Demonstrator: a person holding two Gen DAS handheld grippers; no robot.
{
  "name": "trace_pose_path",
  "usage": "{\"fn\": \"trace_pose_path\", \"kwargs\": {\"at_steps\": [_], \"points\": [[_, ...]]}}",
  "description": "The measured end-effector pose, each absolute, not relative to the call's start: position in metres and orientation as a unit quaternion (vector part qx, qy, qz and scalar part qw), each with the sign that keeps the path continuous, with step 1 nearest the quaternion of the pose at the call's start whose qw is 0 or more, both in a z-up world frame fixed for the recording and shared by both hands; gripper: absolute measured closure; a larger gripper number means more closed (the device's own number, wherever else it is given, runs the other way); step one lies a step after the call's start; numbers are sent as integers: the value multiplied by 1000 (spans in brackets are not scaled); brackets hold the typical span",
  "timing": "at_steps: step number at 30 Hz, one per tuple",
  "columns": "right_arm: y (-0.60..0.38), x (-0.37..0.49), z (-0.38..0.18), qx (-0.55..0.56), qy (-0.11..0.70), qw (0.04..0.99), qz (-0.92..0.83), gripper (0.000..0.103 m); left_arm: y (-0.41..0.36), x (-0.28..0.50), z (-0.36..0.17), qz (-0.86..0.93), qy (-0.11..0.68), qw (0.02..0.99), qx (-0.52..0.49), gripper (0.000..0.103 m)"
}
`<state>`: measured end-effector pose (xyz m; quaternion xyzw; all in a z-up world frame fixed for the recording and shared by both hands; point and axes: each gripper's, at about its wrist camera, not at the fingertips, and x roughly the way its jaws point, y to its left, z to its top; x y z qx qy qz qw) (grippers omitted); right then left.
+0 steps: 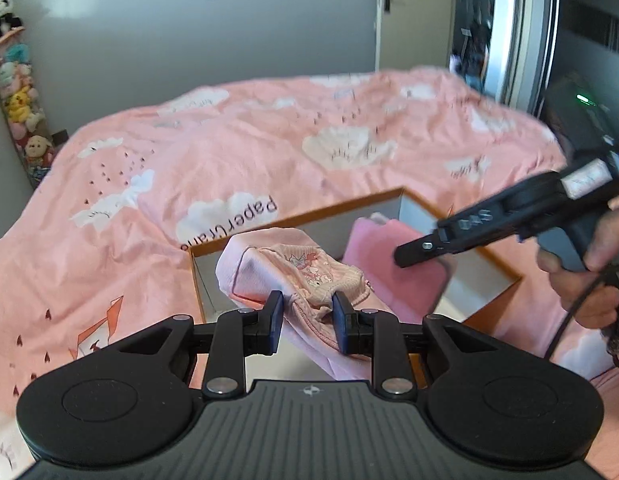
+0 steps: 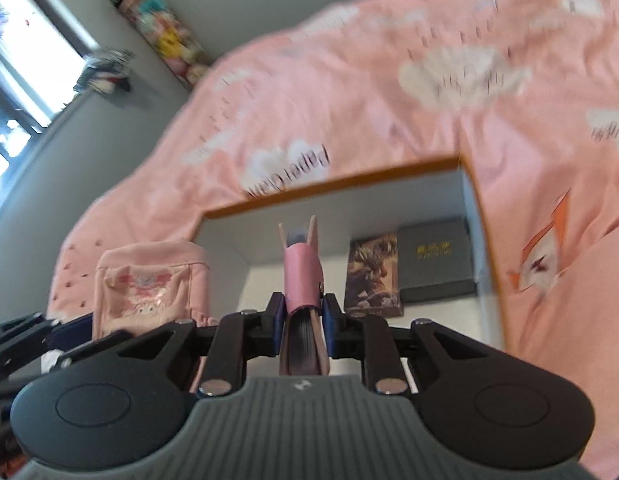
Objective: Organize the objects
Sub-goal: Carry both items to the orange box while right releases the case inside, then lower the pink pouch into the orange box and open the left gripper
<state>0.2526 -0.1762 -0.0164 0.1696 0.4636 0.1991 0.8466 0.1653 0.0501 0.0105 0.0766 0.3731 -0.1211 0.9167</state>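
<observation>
My left gripper is shut on a pale pink fabric pouch with a cartoon print, and holds it over the near left corner of an open box with an orange rim and white walls. My right gripper is shut on a pink notebook with a snap strap, gripped spine up above the box. In the left wrist view the right gripper reaches in from the right with the notebook over the box. The pouch hangs left of the notebook.
Inside the box lie a picture-cover book and a dark grey case with gold lettering. The box rests on a pink cloud-print bedspread. A column of plush toys stands by the grey wall. A hand grips the right tool.
</observation>
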Motion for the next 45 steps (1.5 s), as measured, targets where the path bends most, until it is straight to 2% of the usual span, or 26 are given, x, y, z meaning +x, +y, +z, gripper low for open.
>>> {"fn": "trace_pose_path", "kwargs": {"at_steps": [8,16,27,32,39,42,43,44,45], "points": [[-144,321,-67,193,523,810,183,82,63,209,-14,-118,404,903,92,74],[-128,347,-101,236,561,771,186,82,69,224,-22,-131,417,893,111,74],[-118,353,-103,124,600,770,177,72,67,236,-32,-152,427,883,122,74],[-115,352,-109,133,605,762,188,70,69,233,-36,-144,429,884,116,74],[-113,337,-79,36,562,794,230,68,69,232,-36,-154,426,883,126,74],[-118,328,-74,7,569,783,252,71,69,236,-37,-161,429,881,117,74],[-119,325,-73,-6,573,780,251,74,68,237,-37,-165,431,880,116,74],[-119,321,-73,-22,577,776,254,84,66,239,-37,-167,432,879,117,74],[-118,319,-73,-36,581,771,259,86,65,240,-38,-168,432,878,117,74]]}}
